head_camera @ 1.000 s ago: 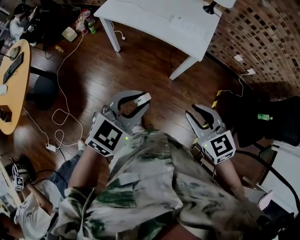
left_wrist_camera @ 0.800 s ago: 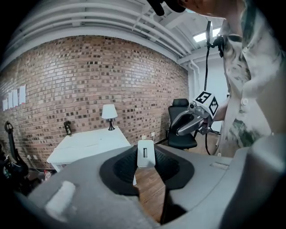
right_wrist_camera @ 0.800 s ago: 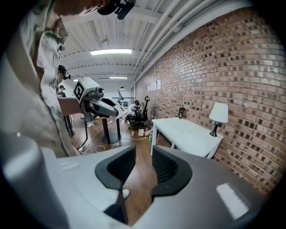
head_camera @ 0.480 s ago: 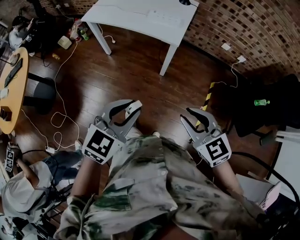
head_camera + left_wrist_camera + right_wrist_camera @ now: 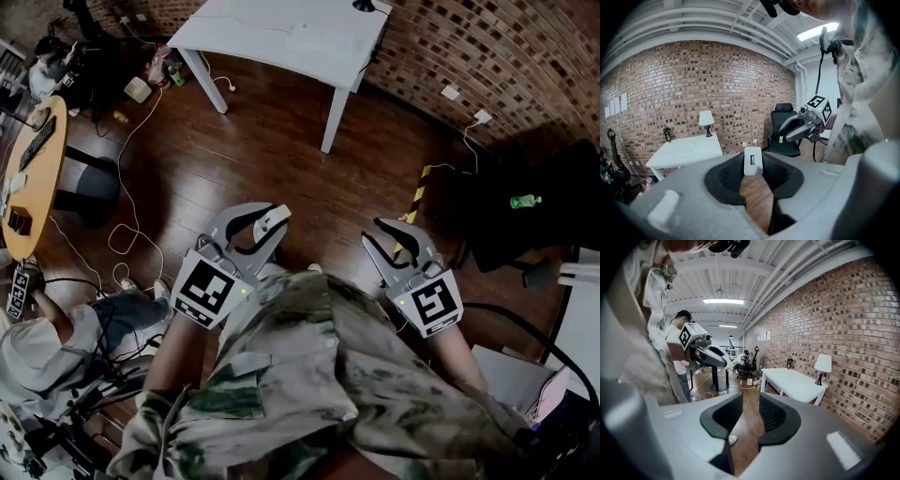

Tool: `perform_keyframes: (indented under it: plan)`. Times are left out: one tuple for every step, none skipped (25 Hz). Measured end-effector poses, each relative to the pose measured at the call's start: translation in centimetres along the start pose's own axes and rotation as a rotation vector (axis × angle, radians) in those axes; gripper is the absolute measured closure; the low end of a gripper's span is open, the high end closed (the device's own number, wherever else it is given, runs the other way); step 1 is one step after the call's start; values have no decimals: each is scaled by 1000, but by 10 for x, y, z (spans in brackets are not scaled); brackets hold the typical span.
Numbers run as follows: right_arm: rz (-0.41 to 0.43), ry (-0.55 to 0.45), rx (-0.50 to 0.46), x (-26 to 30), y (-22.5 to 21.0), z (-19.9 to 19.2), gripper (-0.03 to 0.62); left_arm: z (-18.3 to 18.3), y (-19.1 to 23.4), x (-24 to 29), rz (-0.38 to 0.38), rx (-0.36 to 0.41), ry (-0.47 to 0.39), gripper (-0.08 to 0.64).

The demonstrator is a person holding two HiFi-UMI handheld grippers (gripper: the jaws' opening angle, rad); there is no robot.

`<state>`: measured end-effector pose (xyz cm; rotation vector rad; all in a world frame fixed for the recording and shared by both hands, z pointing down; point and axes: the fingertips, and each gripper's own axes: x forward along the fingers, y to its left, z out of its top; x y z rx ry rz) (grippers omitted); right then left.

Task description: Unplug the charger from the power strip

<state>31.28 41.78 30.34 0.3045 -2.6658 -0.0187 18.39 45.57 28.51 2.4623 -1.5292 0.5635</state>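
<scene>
Unplugging looks done, with perhaps only setting down left: the left claw (image 5: 267,225) pinches the small white charger (image 5: 753,161) at its tips, well apart from the table (image 5: 262,33) at twelve o'clock, while the right claw (image 5: 377,236), at its three o'clock, stands spread and empty.

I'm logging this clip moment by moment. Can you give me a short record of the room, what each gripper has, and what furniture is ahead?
room: wood floor, brick wall
left gripper: closed on a small white block with a slot, maybe the charger
right gripper: jaws apart, nothing between them
ahead: white table against the wall, lamp on it
seat: black office chair beside the wall
</scene>
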Motion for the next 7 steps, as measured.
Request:
perform_keyframes:
  plan:
    - [-4, -4, -3, -3, 0, 0, 477, 1, -2, 0, 0, 4, -1, 453]
    - [-6, -8, -5, -5, 0, 0, 477, 1, -5, 0, 0, 8, -2, 453]
    - [-7, -10, -6, -8, 1, -1, 477, 1, -8, -1, 0, 10, -3, 453]
    - [-9, -10, -6, -11, 3, -2, 477, 1, -11, -2, 0, 12, -2, 453]
    - [-10, -10, -6, -13, 3, -3, 477, 0, -14, -2, 0, 14, -2, 453]
    - [-12, -11, -6, -15, 4, -3, 477, 0, -16, -3, 0, 16, -2, 453]
    - [-13, -12, -7, -17, 5, -4, 477, 1, -18, -3, 1, 19, -3, 453]
